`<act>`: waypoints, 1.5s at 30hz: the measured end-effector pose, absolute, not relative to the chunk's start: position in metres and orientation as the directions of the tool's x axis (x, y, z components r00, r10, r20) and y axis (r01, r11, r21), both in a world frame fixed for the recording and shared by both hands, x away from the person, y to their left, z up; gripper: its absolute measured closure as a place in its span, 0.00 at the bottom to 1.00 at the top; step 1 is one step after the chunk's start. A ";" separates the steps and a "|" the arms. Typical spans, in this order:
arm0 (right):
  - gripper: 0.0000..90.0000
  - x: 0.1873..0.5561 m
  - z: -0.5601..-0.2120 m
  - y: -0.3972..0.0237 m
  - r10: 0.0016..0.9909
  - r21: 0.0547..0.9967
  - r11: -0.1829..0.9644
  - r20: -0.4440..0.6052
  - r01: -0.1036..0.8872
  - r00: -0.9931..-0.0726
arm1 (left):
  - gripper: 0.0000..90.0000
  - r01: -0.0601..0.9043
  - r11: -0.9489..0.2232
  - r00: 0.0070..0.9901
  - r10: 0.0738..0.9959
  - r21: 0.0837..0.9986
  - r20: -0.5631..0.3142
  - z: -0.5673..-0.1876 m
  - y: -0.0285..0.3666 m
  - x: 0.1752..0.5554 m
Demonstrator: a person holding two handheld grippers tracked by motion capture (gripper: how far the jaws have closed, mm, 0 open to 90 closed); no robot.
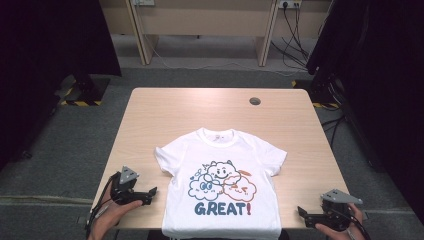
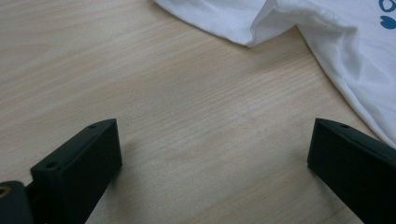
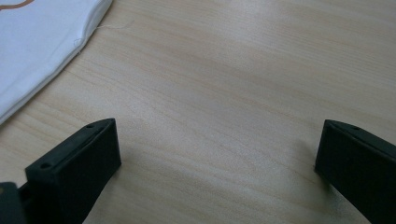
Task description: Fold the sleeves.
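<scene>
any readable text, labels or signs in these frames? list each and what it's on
"GREAT!" on the chest of the white T-shirt, below the cartoon cloud print; letters blue, exclamation mark red.
Neck tag inside the collar: too small to read.
Grippers and table: no text that I can make out.

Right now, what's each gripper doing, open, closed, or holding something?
Left gripper: open, holding nothing, beside the white T-shirt.
Right gripper: open, holding nothing, over the bare table.
</scene>
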State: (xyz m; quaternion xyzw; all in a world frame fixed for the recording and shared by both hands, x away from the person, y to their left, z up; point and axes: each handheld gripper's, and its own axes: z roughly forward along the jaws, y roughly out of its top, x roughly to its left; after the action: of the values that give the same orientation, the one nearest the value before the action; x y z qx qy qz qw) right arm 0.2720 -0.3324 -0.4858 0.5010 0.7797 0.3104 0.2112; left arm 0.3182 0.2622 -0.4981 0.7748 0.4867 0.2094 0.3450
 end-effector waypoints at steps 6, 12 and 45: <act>0.00 0.272 -0.486 -0.332 0.912 0.695 0.306 -0.018 0.651 -0.410 | 0.02 0.610 -0.288 0.439 0.899 0.739 -0.012 -0.498 0.262 0.318; 0.00 0.272 -0.486 -0.332 0.913 0.695 0.305 -0.018 0.651 -0.409 | 0.02 0.610 -0.288 0.439 0.899 0.738 -0.012 -0.498 0.262 0.318; 0.00 0.272 -0.485 -0.332 0.912 0.692 0.308 -0.018 0.653 -0.410 | 0.06 0.603 -0.224 0.422 0.904 0.766 -0.068 -0.493 0.271 0.342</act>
State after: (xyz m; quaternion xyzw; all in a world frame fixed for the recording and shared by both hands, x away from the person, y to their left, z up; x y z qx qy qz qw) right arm 0.2721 -0.3321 -0.4853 0.5010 0.7810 0.3085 0.2095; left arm 0.3417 0.2705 -0.4927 0.7558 0.4985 0.2014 0.3736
